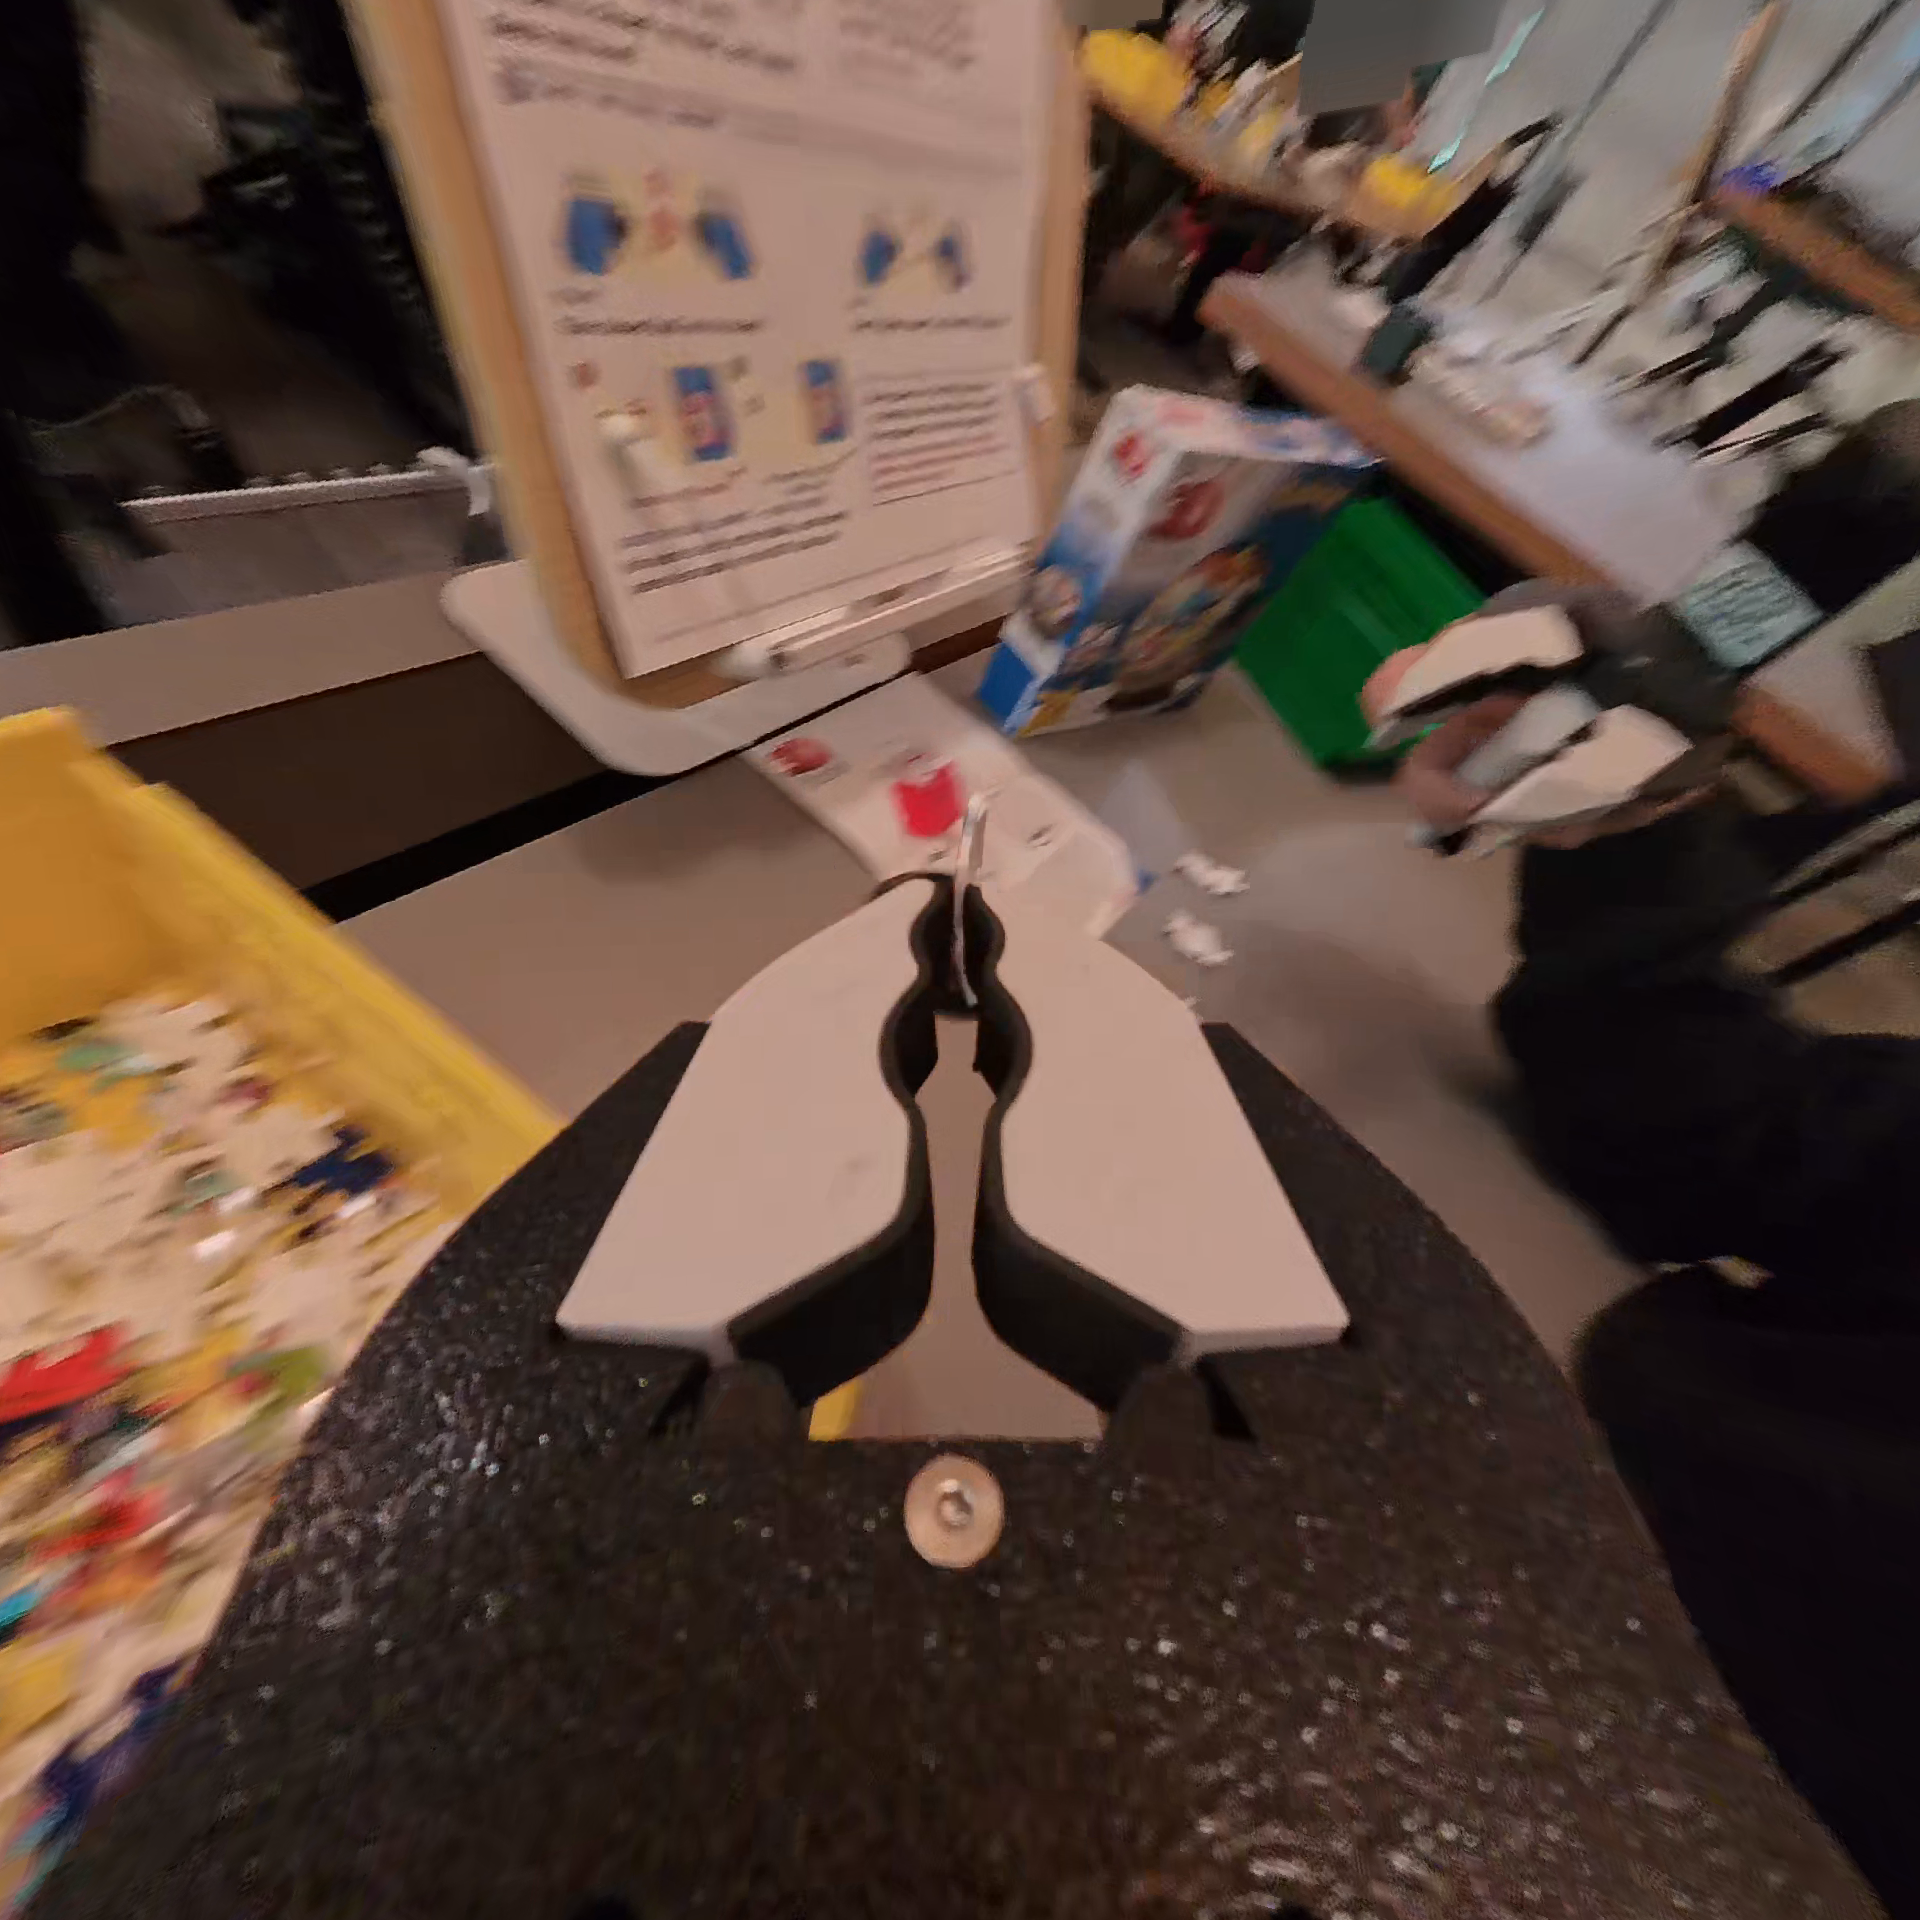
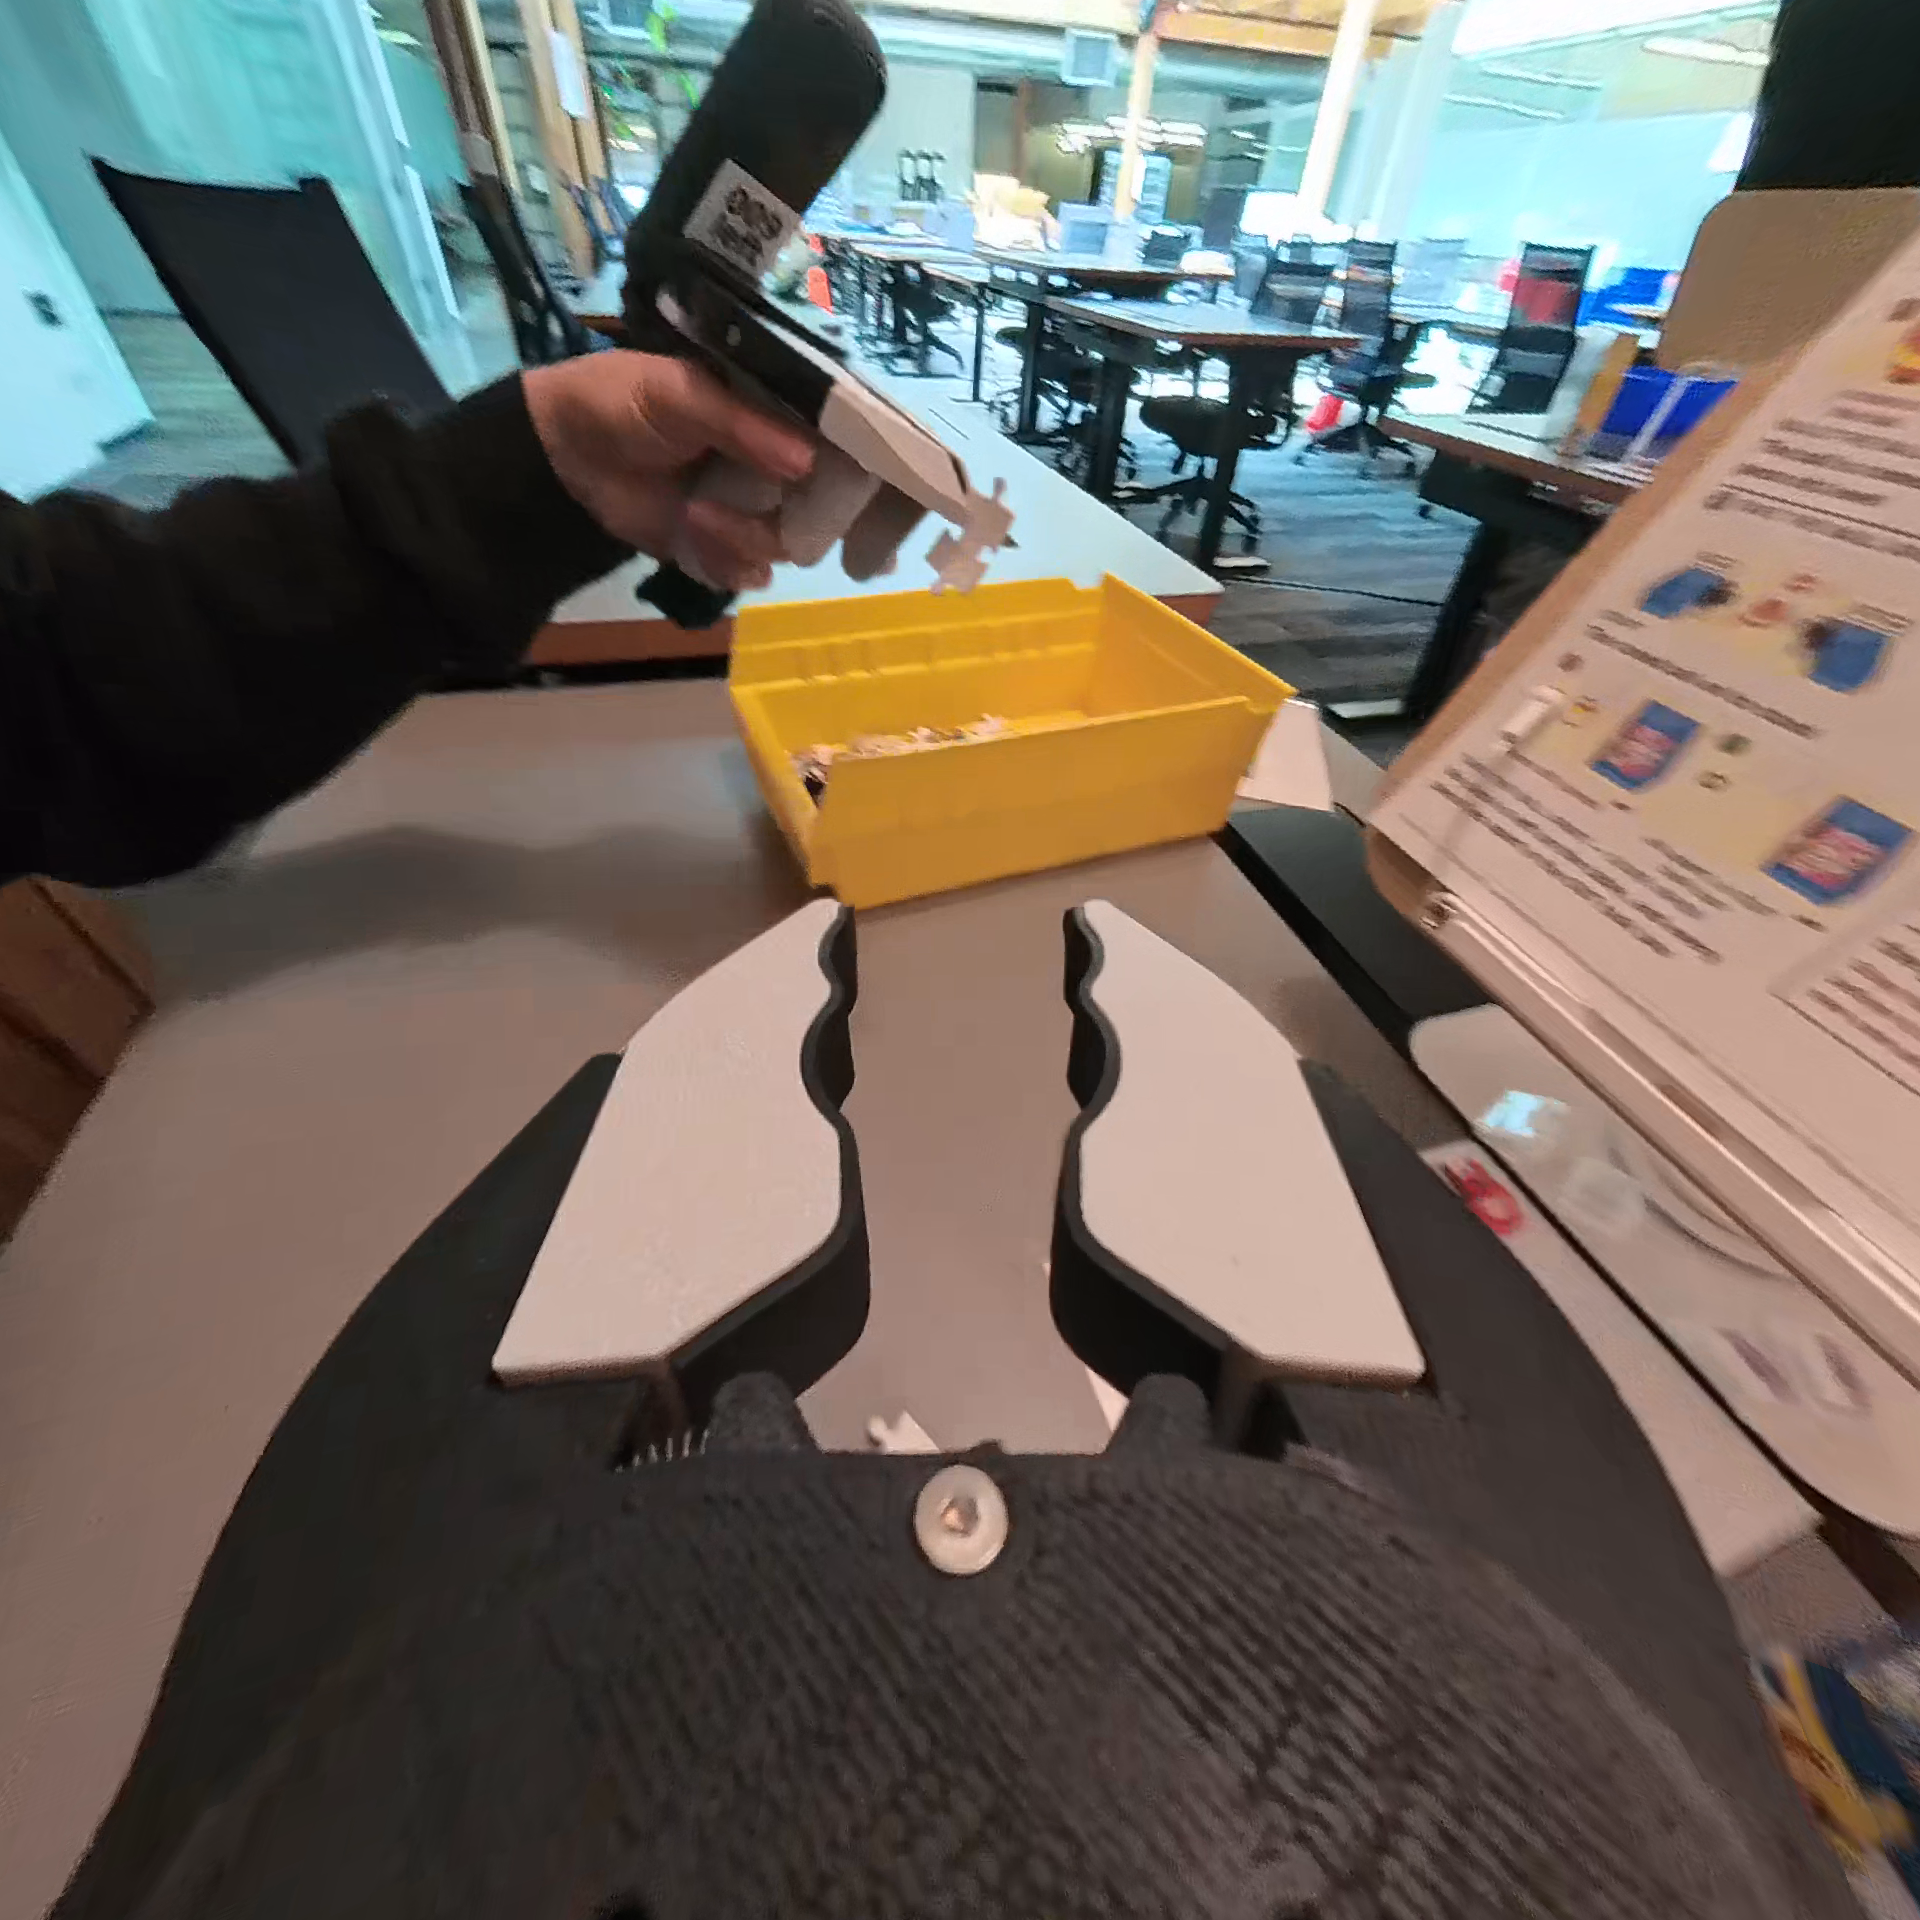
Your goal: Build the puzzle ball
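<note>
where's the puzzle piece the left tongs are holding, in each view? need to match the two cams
Left wrist view: the puzzle piece is at centre, seen edge-on, pinched at the tips of the left tongs.
Right wrist view: the same piece is upper centre, face-on, hanging from those tongs above the yellow bin.
Shared landmark: the yellow bin, at the left edge in the left wrist view.

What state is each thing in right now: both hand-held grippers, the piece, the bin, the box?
Left hand-held gripper: shut on puzzle piece.
Puzzle piece: held in the air above the bin.
Right hand-held gripper: open, empty.
Yellow bin: open-topped, holding loose pieces.
Puzzle box: tilted on the table.
</note>
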### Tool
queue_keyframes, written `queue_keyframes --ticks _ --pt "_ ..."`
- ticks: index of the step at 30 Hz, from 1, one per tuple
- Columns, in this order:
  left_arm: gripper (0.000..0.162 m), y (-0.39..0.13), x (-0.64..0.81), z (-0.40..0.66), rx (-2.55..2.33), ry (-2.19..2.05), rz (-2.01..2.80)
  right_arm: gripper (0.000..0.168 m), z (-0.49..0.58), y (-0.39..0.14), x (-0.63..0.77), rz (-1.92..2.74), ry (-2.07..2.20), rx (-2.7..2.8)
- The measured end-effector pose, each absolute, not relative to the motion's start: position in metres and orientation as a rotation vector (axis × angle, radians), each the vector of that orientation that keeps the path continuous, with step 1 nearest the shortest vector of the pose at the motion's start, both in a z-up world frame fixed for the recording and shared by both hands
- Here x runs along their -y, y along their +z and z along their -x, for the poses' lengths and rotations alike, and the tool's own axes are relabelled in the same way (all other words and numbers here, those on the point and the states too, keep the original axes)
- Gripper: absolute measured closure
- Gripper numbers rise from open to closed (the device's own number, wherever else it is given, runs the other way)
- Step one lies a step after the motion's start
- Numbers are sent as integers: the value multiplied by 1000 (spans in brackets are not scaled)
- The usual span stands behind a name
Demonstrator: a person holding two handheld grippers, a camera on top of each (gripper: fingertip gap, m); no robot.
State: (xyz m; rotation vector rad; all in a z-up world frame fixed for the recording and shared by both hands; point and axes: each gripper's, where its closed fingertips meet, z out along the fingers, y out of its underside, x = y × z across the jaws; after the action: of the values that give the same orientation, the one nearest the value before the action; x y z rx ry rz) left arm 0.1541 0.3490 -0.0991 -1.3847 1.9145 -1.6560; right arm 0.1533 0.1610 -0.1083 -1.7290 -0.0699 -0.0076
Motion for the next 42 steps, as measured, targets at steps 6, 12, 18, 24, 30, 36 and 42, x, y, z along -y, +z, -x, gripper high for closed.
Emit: queue_keyframes --ticks 6,12,18,24,30,36,42 --pt "161 -69 -255 -137 -1813 -2105 1207 142 -122 -97 -189 1609 227 38" --pt "161 -73 -204 -130 -1775 -2216 1129 148 -119 -96 -194 1583 276 15" --pt "161 -80 -192 -130 -1790 -2224 1122 162 -124 -88 -187 1528 332 -18" --pt "161 -87 -186 -131 -1795 -2184 1121 164 -126 -95 -184 1562 362 -10" --pt "156 -123 -165 -122 -2041 -1897 1080 166 -141 -131 -138 1878 398 19" --pt "135 -161 -172 -121 -2139 -1527 1040 166 -179 -217 -14 2340 402 -313" --pt "140 -173 -164 -121 -2189 -1527 1053 166 -184 -277 40 2534 575 -578"
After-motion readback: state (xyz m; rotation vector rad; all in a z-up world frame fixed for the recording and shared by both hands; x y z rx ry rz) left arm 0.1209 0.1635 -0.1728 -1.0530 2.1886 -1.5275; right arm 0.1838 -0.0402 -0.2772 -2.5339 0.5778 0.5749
